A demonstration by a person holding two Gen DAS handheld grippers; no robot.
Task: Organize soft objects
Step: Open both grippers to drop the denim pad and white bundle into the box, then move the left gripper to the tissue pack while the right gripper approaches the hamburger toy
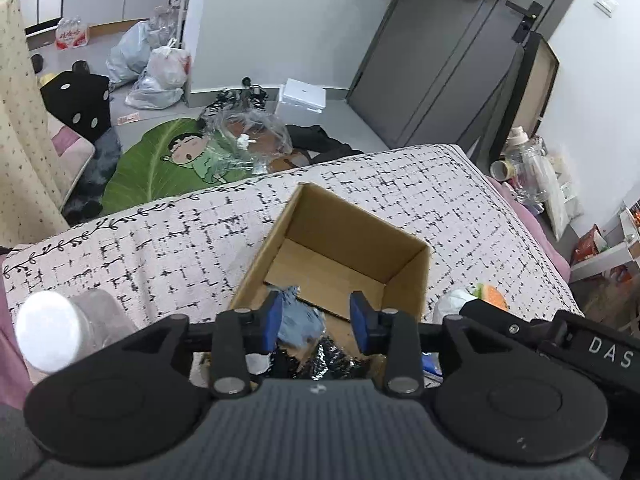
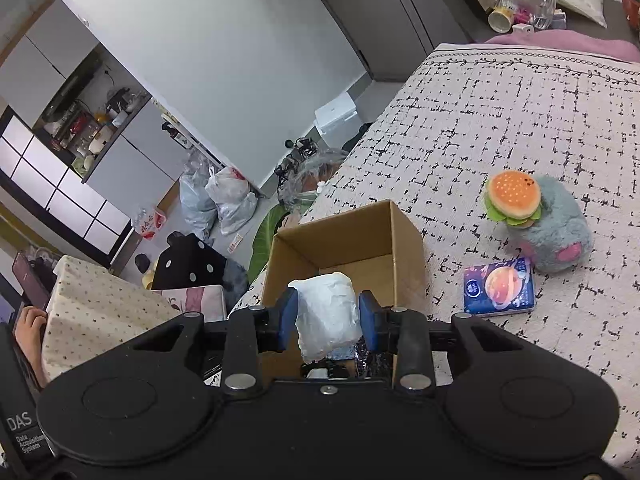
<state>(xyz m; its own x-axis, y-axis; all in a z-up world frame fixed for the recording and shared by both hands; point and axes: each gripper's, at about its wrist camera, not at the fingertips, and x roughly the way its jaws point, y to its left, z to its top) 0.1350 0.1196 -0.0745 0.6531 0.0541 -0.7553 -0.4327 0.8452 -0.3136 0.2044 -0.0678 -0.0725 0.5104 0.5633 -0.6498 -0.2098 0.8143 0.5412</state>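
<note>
So the soft stuff is mid-transfer here. We've got a crumpled white soft bundle (image 2: 328, 316) pinched between the pads of the right claw (image 2: 329, 318), hanging right over the near edge of the open cardboard box (image 2: 408, 248) that sits on the bed (image 2: 500, 120). The box floor toward 12 o'clock is bare cardboard; things are already piled at its near end.

Over on the left claw (image 1: 317, 318), the pads stand apart. A bluish-grey soft item (image 1: 298, 320) lies between them, up against the pad at 9 o'clock and clear of the pad at 3 o'clock, so we'd call it released, not gripped. It looks to be resting on a dark crinkly thing (image 1: 324, 358) inside the box.

Further out at 2 o'clock from the box, a burger plush (image 2: 512, 198) leans on a grey fluffy plush (image 2: 560, 236), with a small blue pack (image 2: 500, 288) just beside them, all still on the bed. A clear bottle with a white cap (image 1: 48, 330) lies at 9 o'clock of the box.

What could go wrong: both claws crowd the same near corner, so we could bump each other or tip the light box. The white bundle could also snag on the rim and land outside if dropped this close to the edge. And the bluish item might cling to that one pad and get dragged back out.
</note>
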